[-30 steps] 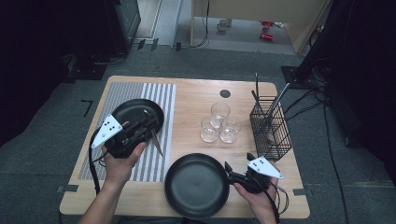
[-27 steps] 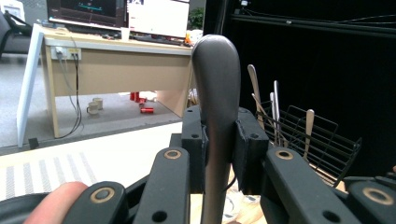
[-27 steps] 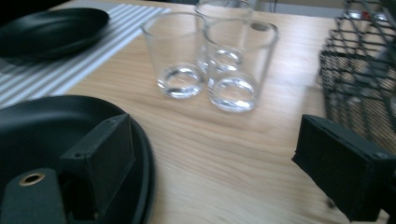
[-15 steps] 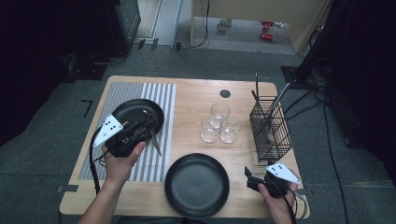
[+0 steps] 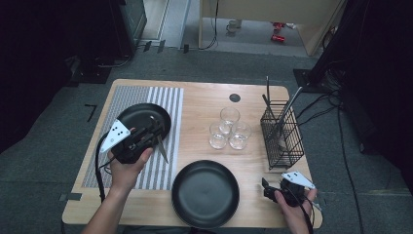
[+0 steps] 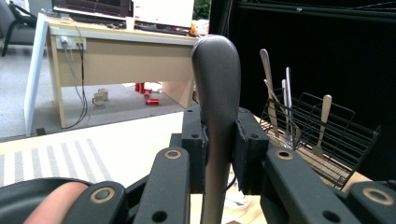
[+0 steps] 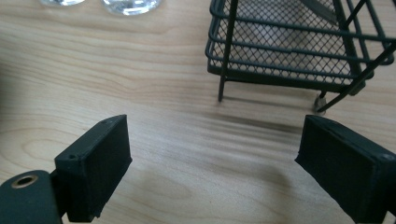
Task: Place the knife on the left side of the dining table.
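On the left side of the wooden table [image 5: 204, 105] lies a grey striped mat [image 5: 168, 141], w/ a black plate [image 5: 141, 117] resting on its far part. The left gripper [image 5: 155, 130] hangs over the near edge of that plate, held by the person's left hand [image 5: 127, 168], and its jaws are closed on a knife [image 5: 161, 147]. In the high view the blade points down and toward the person, above the mat stripes. In the left gripper view the grey knife handle [image 6: 217, 107] stands upright between the two black pads [image 6: 250, 156], which press on it from both sides, so the grip is firm. Going to the middle, a second black plate [image 5: 205, 193], the bigger one, sits on bare wood near the front edge, just beside the mat. Behind it are three clear glasses [image 5: 229, 129] in a tight group, touching or nearly touching each other. A small dark round mark [image 5: 234, 97] is on the table farther back. On the right stands a black wire basket [image 5: 281, 136] w/ some cutlery [image 5: 287, 112] leaning upright in it; the left gripper view shows about four handles there. At the front right corner, near the basket, the right gripper [image 5: 265, 189] is held low in the right hand [image 5: 294, 207]. Its jaws are wide apart w/ nothing between them; the right gripper view shows bare wood [image 7: 187, 140] between the pads and the basket foot [image 7: 222, 98] just ahead.
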